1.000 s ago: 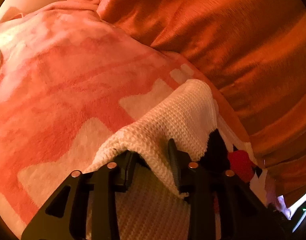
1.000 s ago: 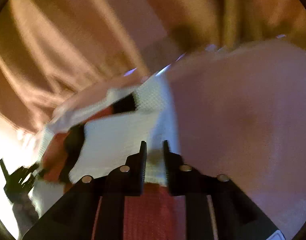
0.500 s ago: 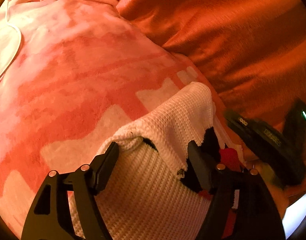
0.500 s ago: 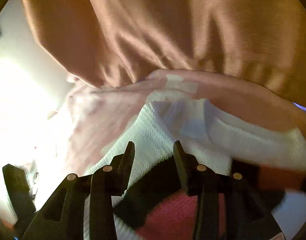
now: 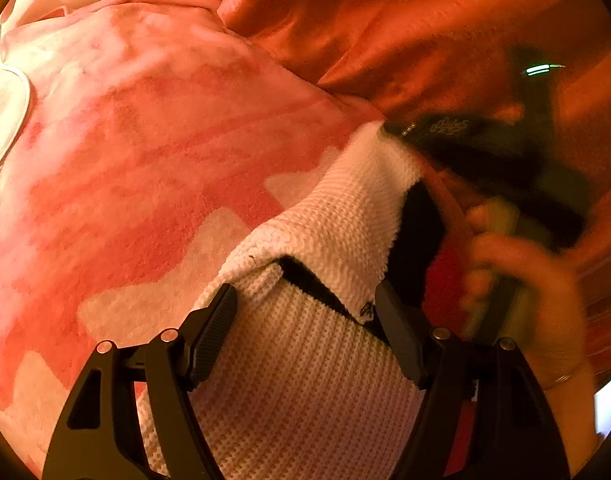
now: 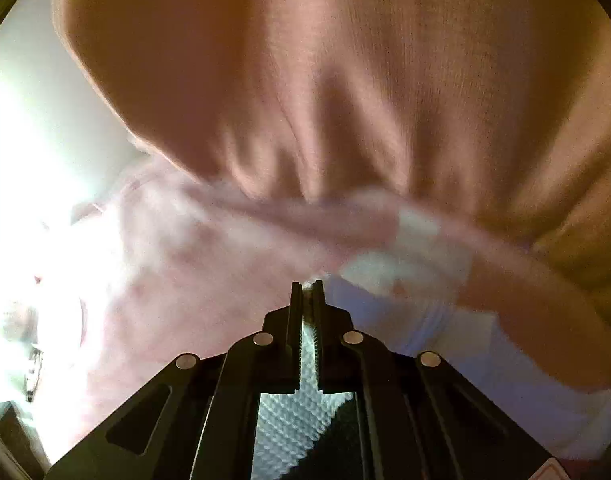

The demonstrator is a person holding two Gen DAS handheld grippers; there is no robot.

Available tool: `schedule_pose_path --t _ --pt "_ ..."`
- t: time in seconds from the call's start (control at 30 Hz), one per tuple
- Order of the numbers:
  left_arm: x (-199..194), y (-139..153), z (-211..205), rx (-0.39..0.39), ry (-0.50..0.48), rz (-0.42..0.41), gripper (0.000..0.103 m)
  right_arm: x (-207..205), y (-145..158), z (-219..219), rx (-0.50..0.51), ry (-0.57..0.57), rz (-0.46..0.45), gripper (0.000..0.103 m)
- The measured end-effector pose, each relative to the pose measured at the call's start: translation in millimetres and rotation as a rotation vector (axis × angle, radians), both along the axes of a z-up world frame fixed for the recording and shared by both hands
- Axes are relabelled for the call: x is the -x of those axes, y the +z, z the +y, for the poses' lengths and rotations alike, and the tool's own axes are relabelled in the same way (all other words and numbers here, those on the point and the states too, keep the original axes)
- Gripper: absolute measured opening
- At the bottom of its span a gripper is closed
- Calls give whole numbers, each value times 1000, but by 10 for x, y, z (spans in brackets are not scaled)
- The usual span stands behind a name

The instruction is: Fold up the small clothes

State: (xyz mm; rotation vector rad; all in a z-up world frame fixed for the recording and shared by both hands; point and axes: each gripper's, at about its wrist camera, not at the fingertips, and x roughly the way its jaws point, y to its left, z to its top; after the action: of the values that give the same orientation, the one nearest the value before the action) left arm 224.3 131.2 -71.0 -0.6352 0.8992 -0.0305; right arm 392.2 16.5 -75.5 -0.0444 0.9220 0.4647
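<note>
Blanket (image 5: 153, 128) underlies sweater (image 5: 305, 380); right gripper (image 6: 306, 286) blurred.

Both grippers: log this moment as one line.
left gripper: open over knit garment | right gripper: shut on garment edge | surface: pink blanket | stage: mid-fold

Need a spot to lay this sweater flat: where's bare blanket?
Free: the pink blanket left of the white knit sweater, up to the white cord. Crowded: right side, between sweater, orange fabric and right hand-held gripper.
</note>
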Motion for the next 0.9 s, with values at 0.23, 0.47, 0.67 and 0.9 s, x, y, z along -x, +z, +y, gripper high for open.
schedule_pose_path --t 0.23,0.47,0.67,0.9 --pt "-35 10 9 -6 -12 2 70 925 390 -921 -244 -128 -150 10" --pt "-14 37 -175 -135 -21 -15 71 2247 84 -2618 -128 -514 -139 13" --pt "-26 14 -317 -227 -32 -12 71 2370 -348 -3198 -124 -616 17 5" --pt "60 161 -507 -315 -64 -84 71 2313 24 -2946 -237 -533 -95 11"
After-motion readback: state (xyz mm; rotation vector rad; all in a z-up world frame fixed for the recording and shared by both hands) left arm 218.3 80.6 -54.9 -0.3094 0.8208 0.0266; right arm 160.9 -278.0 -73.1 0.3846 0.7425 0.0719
